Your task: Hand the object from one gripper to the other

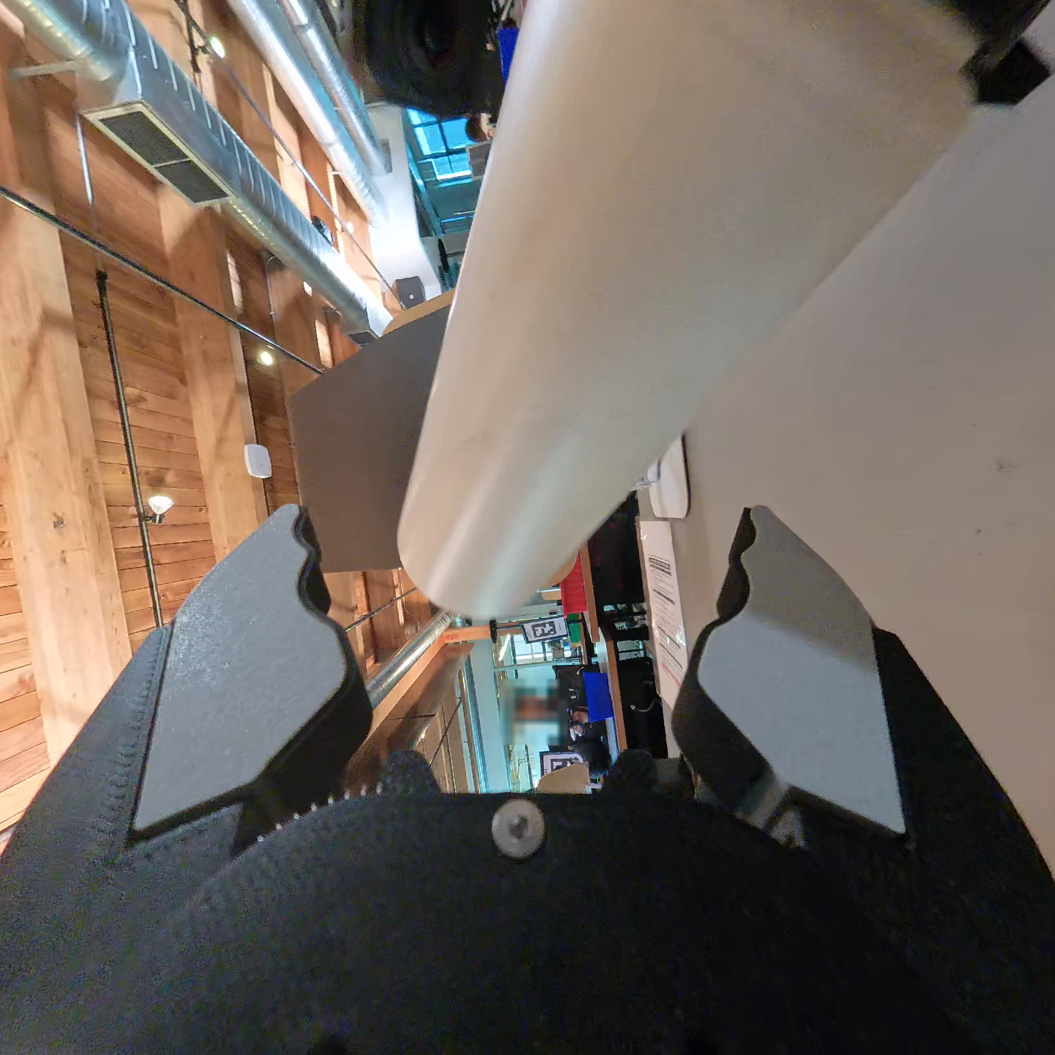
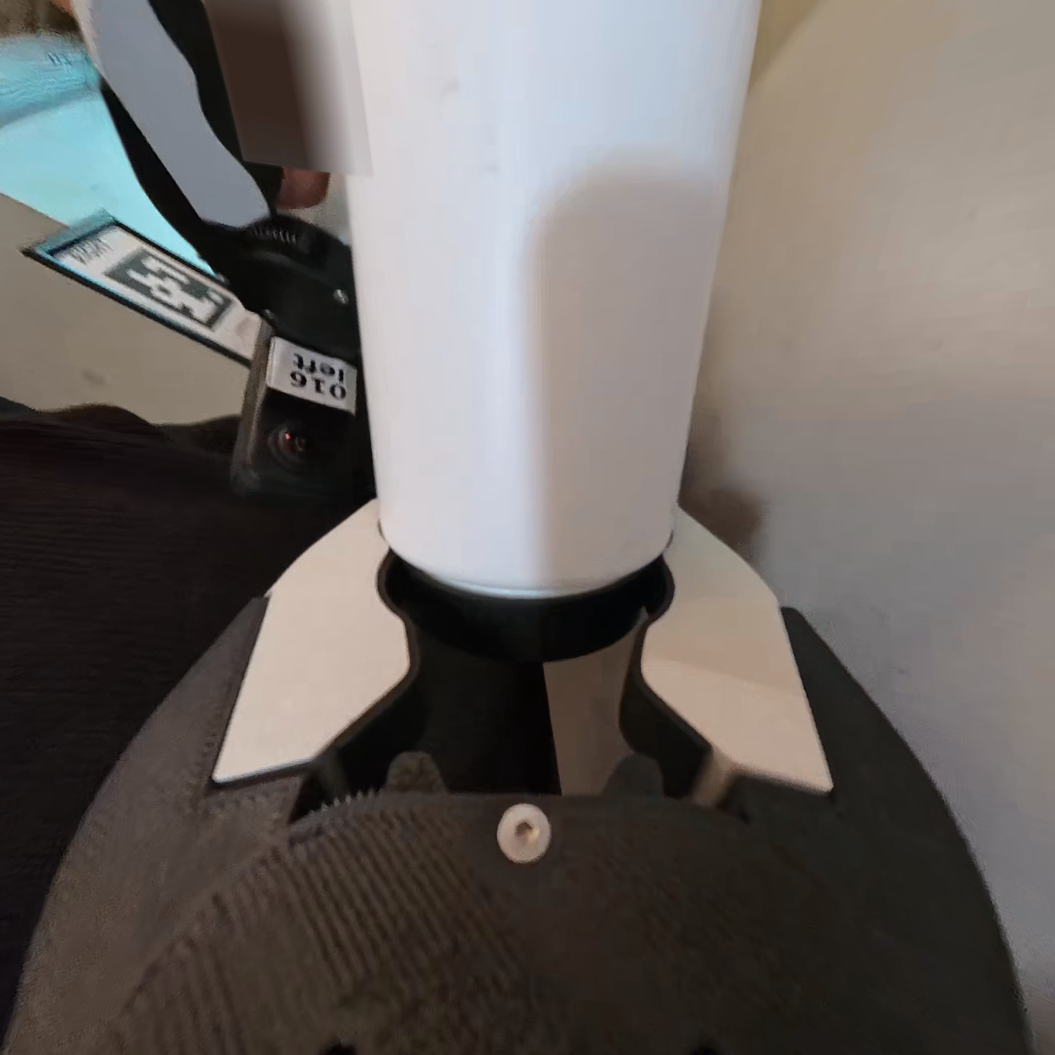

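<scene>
One tall white smooth cylindrical bottle with a black cap end [image 2: 531, 297], held in the air, no surface under it in either view.

Right claw [image 2: 525, 576]: closed around the bottle's black cap end, both grey fingers hugging it at the neck notch. The white body runs away from that claw, up the right wrist view.

Left claw [image 1: 525, 571]: spread wide, empty. The bottle's rounded far end [image 1: 599, 342] hangs just ahead of its fingertips and roughly between them. No contact shows. Slight motion blur on the bottle.

In the right wrist view the left claw's grey fingers [image 2: 171, 114] sit beside the bottle's upper body, to its left. Whether they touch it there I cannot tell.

Progress, as judged: the giver has a firm hold and the receiver is lined up at the bottle's free end. Left to do: left claw closes on the body, right claw lets go. About halfway.

Count: bottle, one. Claws, two. Fingers per claw, two. Square black-and-white marker card [image 2: 165, 280] left of the bottle, one.
</scene>
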A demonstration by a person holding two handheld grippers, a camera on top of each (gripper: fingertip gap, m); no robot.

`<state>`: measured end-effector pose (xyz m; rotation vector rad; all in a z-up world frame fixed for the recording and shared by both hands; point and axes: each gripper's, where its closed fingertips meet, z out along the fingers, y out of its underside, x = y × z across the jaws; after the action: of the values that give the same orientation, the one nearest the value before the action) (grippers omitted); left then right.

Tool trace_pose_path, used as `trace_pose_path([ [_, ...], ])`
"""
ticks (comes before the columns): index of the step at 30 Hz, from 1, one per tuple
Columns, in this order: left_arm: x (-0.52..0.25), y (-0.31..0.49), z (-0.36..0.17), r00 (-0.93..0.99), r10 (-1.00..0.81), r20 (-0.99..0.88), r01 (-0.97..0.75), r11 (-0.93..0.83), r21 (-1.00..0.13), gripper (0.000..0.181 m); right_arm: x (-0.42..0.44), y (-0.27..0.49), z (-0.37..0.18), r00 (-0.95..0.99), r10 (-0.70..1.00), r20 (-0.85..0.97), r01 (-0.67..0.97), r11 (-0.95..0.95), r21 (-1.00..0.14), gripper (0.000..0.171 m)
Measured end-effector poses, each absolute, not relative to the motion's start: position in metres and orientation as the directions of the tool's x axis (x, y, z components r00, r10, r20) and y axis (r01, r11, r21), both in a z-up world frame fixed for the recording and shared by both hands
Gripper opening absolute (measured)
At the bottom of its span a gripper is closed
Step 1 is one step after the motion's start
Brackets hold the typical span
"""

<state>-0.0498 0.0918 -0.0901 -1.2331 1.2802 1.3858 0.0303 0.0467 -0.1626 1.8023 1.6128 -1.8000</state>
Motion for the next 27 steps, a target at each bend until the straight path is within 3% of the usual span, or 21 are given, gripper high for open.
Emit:
trace_pose_path([
  [6, -0.043, 0.094, -0.118, -0.211, -0.097, -0.973, -0.974, -0.058, 0.217, 0.128, 0.051, 0.029, -0.174, -0.294, 0.559, -0.775, 0.815, -0.277, -0.509, 0.086],
  [11, -0.035, 0.093, -0.128, -0.288, -0.087, -0.954, -0.956, -0.030, 0.292, 0.104, 0.063, 0.019, -0.187, -0.296, 0.587, -0.753, 0.864, -0.172, -0.474, 0.086],
  [18, -0.048, 0.095, -0.117, -0.246, -0.055, -0.968, -0.962, -0.108, 0.250, 0.103, 0.053, 0.026, -0.169, -0.332, 0.552, -0.765, 0.801, -0.263, -0.538, 0.089],
  [23, -0.069, 0.096, -0.097, 0.015, 0.008, -1.000, -0.982, -0.189, -0.017, 0.103, 0.037, 0.069, -0.111, -0.467, 0.565, -0.680, 0.487, -0.478, -0.731, 0.104],
  [27, -0.084, 0.100, -0.101, 0.483, -0.027, -0.875, -0.859, -0.205, -0.469, 0.102, 0.035, 0.107, -0.095, -0.458, 0.643, -0.614, 0.286, -0.547, -0.786, 0.107],
])
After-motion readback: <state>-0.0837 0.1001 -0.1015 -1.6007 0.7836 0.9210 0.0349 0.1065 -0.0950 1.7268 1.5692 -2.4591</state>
